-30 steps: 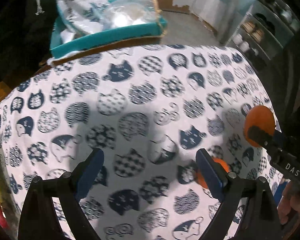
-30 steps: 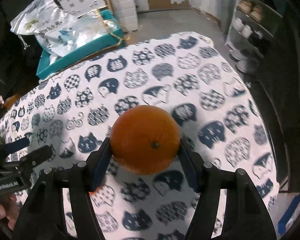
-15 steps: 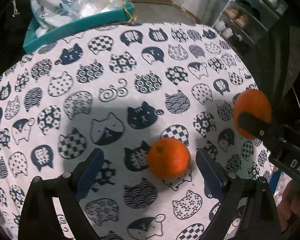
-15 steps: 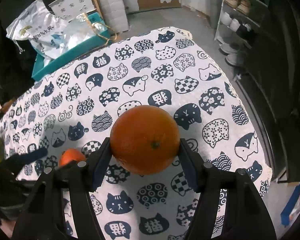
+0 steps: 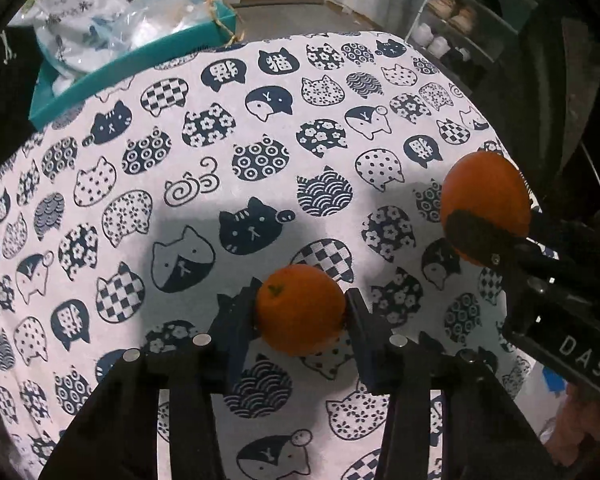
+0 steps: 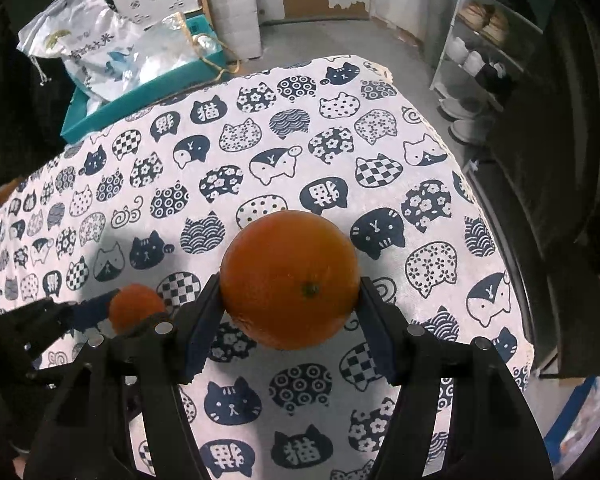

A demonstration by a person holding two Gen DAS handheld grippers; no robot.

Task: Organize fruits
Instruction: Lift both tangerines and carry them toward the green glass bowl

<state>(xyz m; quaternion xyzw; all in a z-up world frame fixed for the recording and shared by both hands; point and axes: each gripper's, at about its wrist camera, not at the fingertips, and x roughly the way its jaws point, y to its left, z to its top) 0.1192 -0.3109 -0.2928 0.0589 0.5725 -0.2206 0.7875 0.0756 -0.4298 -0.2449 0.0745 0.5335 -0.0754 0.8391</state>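
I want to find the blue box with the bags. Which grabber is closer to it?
Left. The left gripper, shut on the small orange, sits nearer the teal bin; the right gripper holds the big orange farther right.

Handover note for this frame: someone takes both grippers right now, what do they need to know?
Left gripper: shut on the small orange, low over the tablecloth; whether it is lifted cannot be told.
Right gripper: shut on the big orange, held above the cloth.
Done: both fruits grasped.
Left: place them; no fruit container shows, only a teal tray of bags behind the table.
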